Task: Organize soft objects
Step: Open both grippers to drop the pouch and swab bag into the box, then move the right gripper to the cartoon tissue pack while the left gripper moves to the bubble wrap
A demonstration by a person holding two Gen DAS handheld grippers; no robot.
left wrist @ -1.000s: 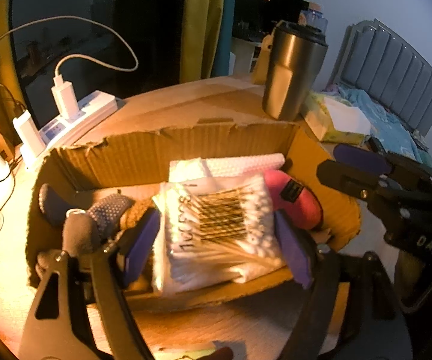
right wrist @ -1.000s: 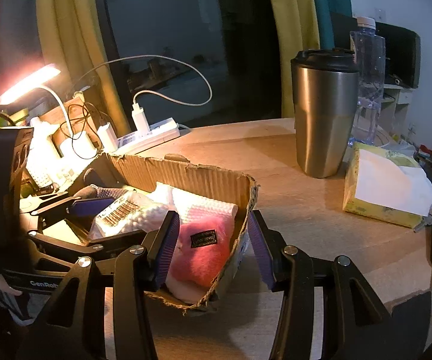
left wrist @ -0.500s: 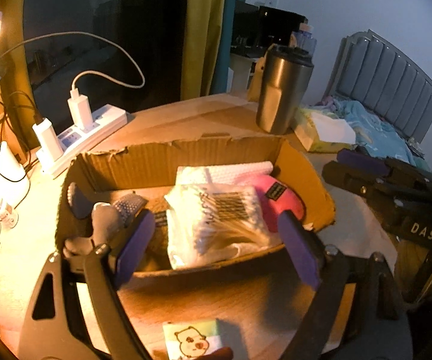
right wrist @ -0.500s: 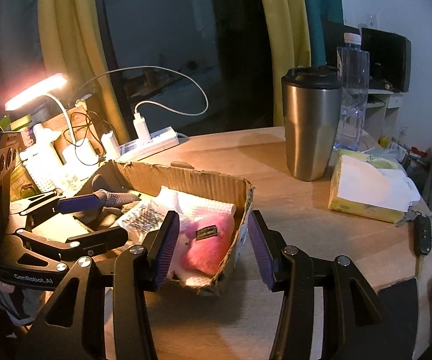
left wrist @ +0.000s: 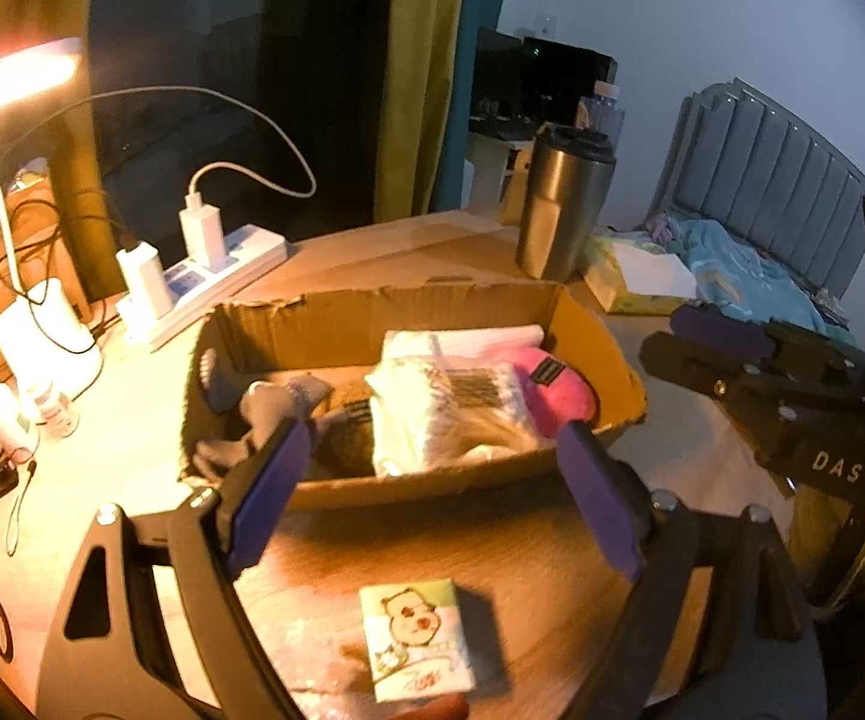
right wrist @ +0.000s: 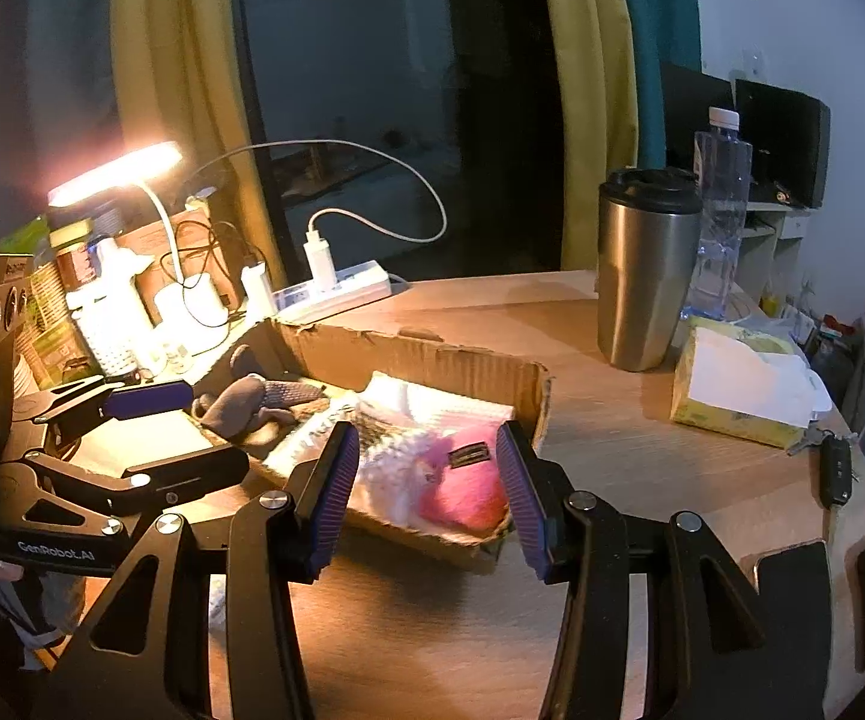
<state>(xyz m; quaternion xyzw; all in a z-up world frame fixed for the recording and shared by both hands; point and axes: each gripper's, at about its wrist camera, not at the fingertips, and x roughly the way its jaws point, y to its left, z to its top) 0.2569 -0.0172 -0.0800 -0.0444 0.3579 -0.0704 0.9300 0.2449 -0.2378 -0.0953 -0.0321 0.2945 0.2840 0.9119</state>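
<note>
Tissue pack, cartoon bear print

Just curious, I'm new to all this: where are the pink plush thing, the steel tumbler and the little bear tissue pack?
pink plush (right wrist: 462,489): right wrist view, fuzzy body.
steel tumbler (right wrist: 642,288): right wrist view, metal wall.
bear tissue pack (left wrist: 414,636): left wrist view, printed front.

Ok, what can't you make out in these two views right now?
- Box floor under the cotton swab bag: covered, both views.
- Brown item behind the left gripper: partly hidden.
- Tissue pack: its lettering is too small.
- Clear wrap: cut off by the left view's bottom edge.
</note>
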